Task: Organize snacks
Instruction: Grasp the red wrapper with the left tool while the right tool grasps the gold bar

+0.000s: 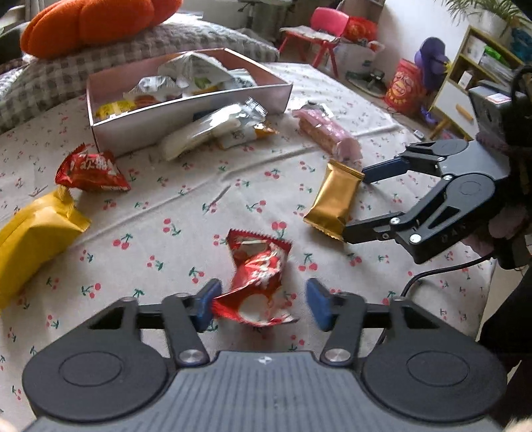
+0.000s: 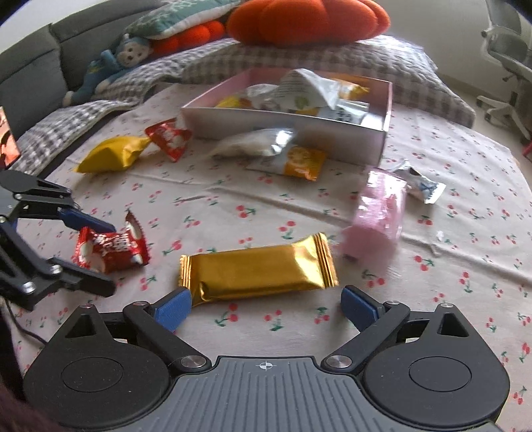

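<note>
A crumpled red snack packet (image 1: 257,269) lies on the cherry-print cloth between the fingers of my left gripper (image 1: 264,300). The left blue pad (image 1: 206,304) touches its edge and the right pad stands apart, so the jaws are open. A gold foil packet (image 2: 259,272) lies flat just ahead of my right gripper (image 2: 266,307), whose jaws are wide open on either side of it. In the left wrist view the right gripper (image 1: 356,206) straddles the gold packet (image 1: 334,202). The pink box (image 1: 186,119) at the back holds several packets.
Around the box lie a second red packet (image 1: 89,169), a yellow bag (image 1: 33,239), a clear white-filled pack (image 1: 206,129), an orange-and-white packet (image 2: 292,162) and a pink roll of biscuits (image 2: 379,212). Cushions and an orange pillow (image 2: 306,20) sit behind.
</note>
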A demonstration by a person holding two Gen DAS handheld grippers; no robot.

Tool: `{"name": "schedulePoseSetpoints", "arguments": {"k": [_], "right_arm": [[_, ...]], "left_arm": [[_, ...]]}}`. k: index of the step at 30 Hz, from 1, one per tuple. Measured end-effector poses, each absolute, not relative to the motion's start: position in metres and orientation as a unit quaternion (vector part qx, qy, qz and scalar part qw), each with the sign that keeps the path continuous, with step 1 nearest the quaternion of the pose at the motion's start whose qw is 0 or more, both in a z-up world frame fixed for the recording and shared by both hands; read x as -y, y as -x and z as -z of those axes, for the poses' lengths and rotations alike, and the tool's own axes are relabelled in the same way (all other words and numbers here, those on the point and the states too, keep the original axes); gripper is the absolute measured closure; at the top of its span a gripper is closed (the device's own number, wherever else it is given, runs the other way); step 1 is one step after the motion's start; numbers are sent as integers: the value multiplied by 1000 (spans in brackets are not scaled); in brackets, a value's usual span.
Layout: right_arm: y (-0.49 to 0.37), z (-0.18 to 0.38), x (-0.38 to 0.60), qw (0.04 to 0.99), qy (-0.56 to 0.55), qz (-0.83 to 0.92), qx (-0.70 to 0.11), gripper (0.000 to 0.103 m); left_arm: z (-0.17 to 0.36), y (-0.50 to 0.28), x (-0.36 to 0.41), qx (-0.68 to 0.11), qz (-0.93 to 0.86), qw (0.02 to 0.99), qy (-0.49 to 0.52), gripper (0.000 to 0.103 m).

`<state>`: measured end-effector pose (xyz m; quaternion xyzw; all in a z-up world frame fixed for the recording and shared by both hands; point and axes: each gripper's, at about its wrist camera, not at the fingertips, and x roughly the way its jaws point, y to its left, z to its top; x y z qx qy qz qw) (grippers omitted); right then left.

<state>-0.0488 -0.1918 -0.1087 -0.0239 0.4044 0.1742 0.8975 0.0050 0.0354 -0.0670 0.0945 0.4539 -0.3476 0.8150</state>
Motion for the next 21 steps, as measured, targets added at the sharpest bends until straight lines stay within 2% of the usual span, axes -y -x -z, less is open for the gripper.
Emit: {"name": "schedulePoseSetpoints", "arguments": {"k": [4, 5, 6, 21], "right_arm": [[49, 109, 186, 897, 35, -181, -402, 4], [49, 110, 185, 897, 36, -182, -401, 4], [48, 110, 184, 897, 38, -182, -400, 4], [42, 114, 172, 903, 64, -174, -388, 2]], "left_arm": [[66, -6, -38, -451, 338, 821, -94, 60], [65, -6, -38, -451, 336, 822, -93, 65], [65, -6, -38, -449, 333, 824, -93, 66], [61, -22, -45, -421, 232, 872, -90, 71]]}}
